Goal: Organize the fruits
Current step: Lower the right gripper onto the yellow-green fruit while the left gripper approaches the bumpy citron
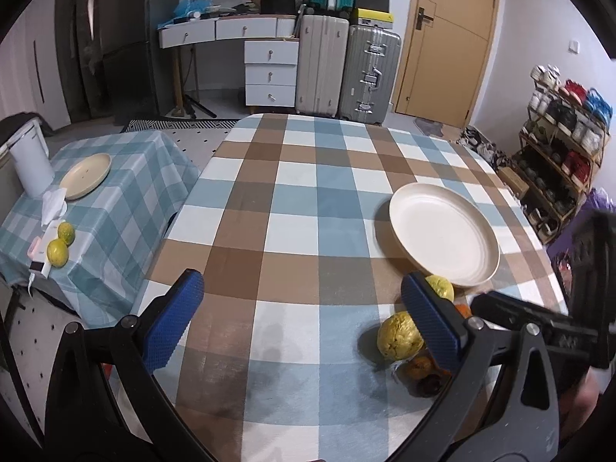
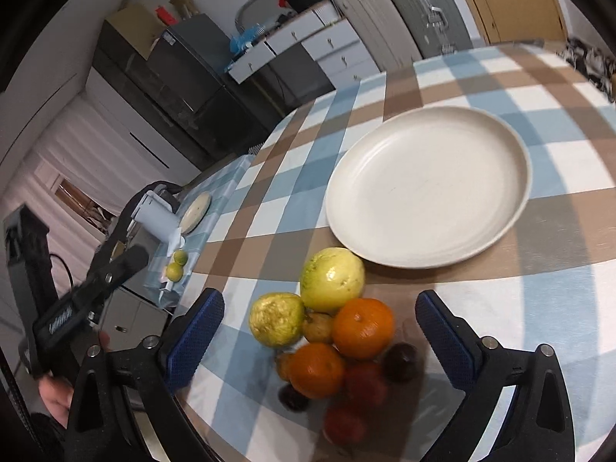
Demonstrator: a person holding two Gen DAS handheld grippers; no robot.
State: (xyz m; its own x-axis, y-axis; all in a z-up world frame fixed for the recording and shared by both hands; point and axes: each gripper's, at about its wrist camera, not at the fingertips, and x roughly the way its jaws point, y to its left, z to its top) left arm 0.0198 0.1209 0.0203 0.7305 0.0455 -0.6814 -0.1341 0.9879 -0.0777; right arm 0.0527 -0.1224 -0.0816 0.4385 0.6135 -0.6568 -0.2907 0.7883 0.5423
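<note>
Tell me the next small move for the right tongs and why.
Probably lower the right tongs onto the top orange and close. They are open, hovering over the fruit pile, holding nothing, and that orange sits between the fingers. The plate just beyond is bare, so it looks like the place to carry it. The left tongs are open too, off to the side.

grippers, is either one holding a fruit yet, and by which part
Nothing is held. The left gripper and right gripper are both open; the fruit pile lies on the table.
</note>
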